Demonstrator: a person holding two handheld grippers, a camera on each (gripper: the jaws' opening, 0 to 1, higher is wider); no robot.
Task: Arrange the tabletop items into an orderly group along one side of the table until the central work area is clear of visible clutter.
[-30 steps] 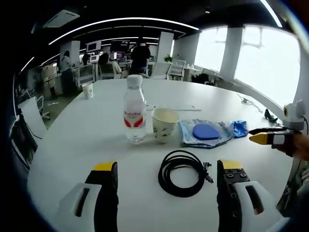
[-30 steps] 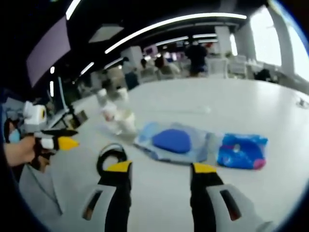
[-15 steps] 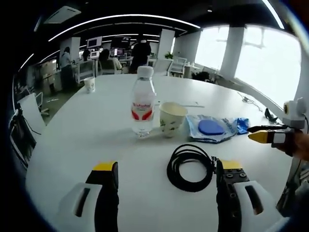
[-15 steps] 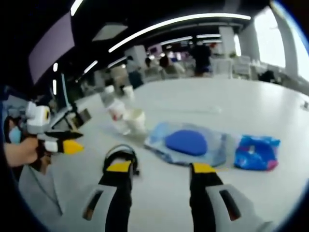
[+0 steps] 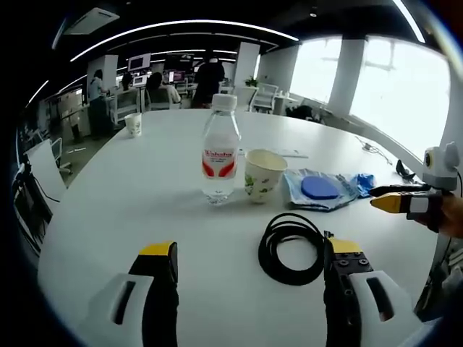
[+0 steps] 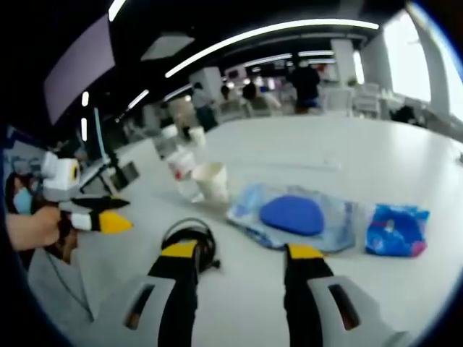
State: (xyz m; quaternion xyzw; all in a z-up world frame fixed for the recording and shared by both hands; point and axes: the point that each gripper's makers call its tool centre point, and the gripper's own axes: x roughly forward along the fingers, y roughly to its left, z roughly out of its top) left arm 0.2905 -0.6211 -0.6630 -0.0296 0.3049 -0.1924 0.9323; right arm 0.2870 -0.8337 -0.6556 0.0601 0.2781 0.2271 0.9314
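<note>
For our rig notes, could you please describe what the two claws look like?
Both the left claw and the right claw have black jaws with yellow tips, set in white housings with dark slots. Seen from the side, each shows a yellow pointed tip and a white body.

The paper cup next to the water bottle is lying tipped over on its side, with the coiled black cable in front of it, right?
Not quite. The paper cup stands upright beside the water bottle, open mouth up, as the left gripper view shows. The coiled black cable does lie in front of it.
</note>
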